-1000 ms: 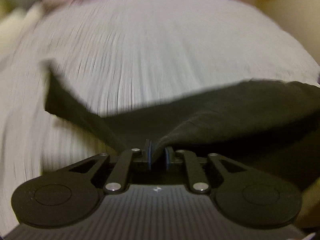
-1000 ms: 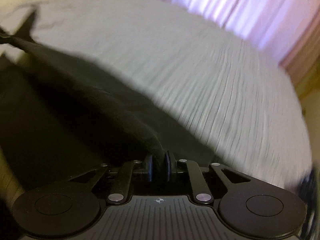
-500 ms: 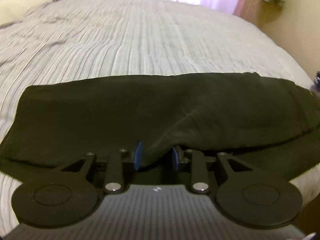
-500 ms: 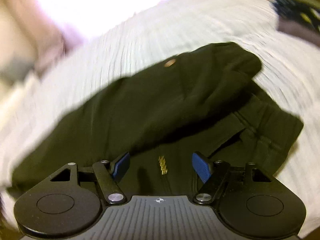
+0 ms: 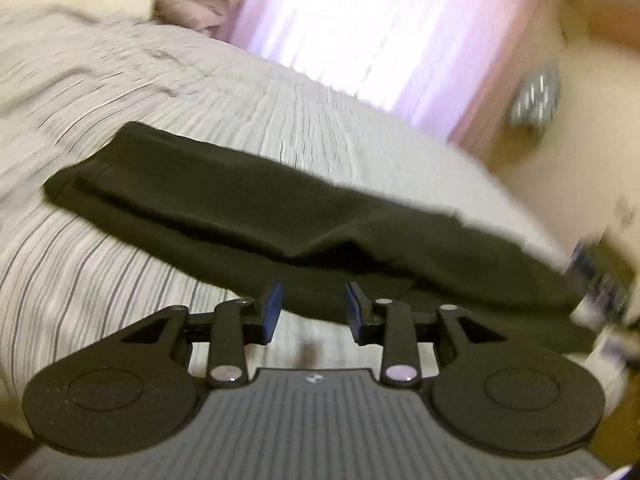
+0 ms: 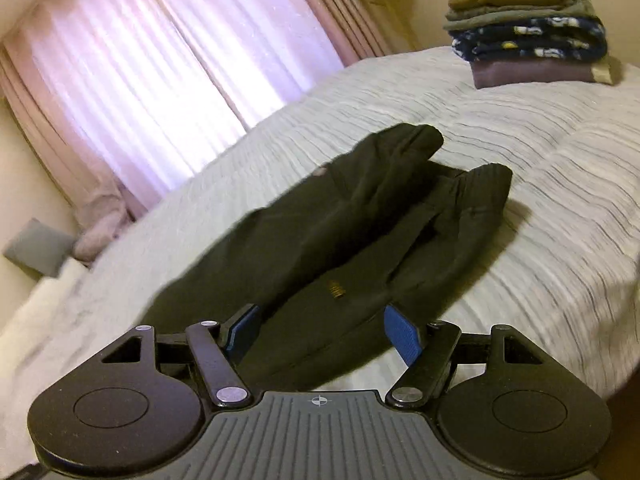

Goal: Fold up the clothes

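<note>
Dark trousers point(image 5: 248, 216) lie folded lengthwise on the pale striped bedspread point(image 5: 88, 280). In the right wrist view the same trousers point(image 6: 320, 232) stretch away from the near edge, waistband end farthest, with a small brass zip showing. My left gripper point(image 5: 314, 308) hovers just short of the trousers' near edge; its jaws are opening and nothing is pinched between the blue pads. My right gripper point(image 6: 324, 328) stands wide open over the near end of the cloth, pads apart on either side without pressing it.
A stack of folded clothes point(image 6: 528, 28) sits at the far right corner of the bed. Pink curtains point(image 6: 168, 60) hang behind the bed. Pillows point(image 5: 192, 0) lie at the far left. The bedspread point(image 6: 540, 168) around the trousers is bare.
Both grippers held the trousers in the air a second ago. The trousers now lie flat and folded on the bed, both grippers have let go, and both have drawn back.
</note>
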Motion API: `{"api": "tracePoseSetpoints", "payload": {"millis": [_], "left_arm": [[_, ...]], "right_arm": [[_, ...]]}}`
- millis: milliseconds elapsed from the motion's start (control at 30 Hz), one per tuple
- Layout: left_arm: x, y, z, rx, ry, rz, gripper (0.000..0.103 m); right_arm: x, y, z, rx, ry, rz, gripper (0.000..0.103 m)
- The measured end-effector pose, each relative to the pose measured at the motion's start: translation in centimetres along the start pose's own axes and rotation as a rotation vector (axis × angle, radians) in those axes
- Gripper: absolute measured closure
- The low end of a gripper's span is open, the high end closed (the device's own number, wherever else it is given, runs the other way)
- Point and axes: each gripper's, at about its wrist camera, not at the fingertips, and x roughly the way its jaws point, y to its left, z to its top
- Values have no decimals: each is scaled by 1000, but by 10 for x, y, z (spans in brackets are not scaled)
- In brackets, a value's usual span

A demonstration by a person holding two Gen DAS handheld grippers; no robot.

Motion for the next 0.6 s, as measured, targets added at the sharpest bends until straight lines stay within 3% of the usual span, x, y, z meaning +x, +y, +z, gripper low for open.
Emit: {"api": "tracePoseSetpoints", "payload": {"millis": [167, 333, 600], "left_arm": [[-24, 12, 15, -242, -39, -56, 71], [-11, 24, 28, -397, -32, -29, 69], [57, 61, 37, -640, -10, 59, 66]], "right_arm": [[-42, 18, 1, 38, -38, 26, 31], [-58, 24, -7, 76, -30, 44, 31], [3, -11, 11, 345, -19, 94, 31]]}}
